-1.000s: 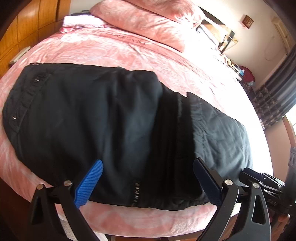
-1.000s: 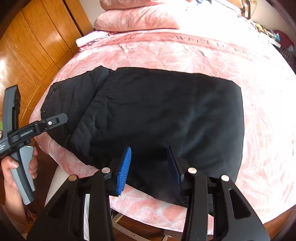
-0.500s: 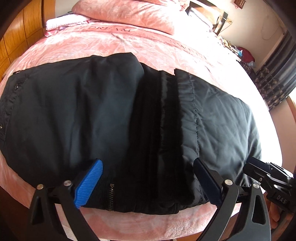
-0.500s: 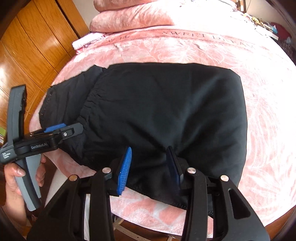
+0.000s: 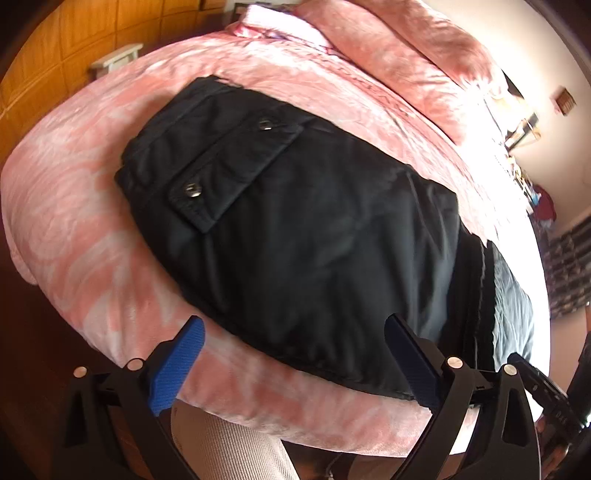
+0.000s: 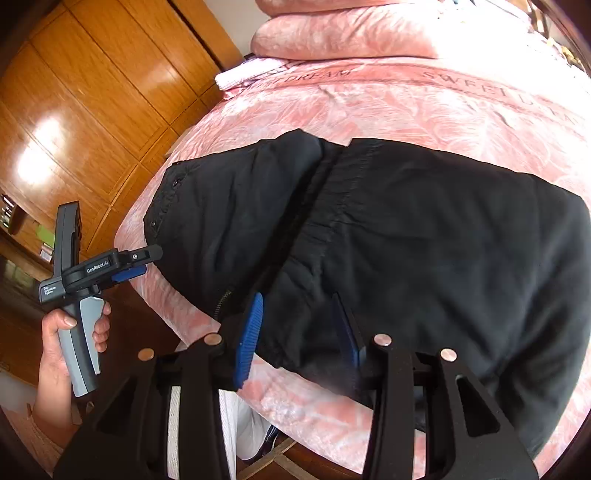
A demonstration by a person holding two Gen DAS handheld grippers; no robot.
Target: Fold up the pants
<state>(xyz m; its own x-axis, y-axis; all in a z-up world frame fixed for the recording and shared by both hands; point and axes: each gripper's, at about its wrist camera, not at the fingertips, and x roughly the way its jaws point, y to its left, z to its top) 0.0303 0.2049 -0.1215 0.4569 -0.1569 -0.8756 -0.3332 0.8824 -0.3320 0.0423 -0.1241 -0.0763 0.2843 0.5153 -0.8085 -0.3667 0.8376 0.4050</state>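
The black pants [image 5: 314,240] lie folded on the pink bed, a flap pocket [image 5: 236,170] with two snaps at their left end. In the right wrist view the pants [image 6: 424,251] span the near edge, elastic waistband [image 6: 332,206] over the left part. My left gripper [image 5: 295,358] is open and empty, at the bed's near edge by the pants' left end; it also shows in the right wrist view [image 6: 136,264]. My right gripper [image 6: 299,332] is open and empty, its fingers over the pants' near hem.
The pink bedspread [image 5: 74,221] falls off at the near edge. Pink pillows [image 6: 343,33] lie at the head. A wooden wardrobe [image 6: 92,92] stands on the left. A cluttered side table [image 5: 524,129] stands far right.
My left gripper has swung left, from the middle of the pants to their pocket end. My right gripper has shifted slightly left along the near hem. Both stay open.
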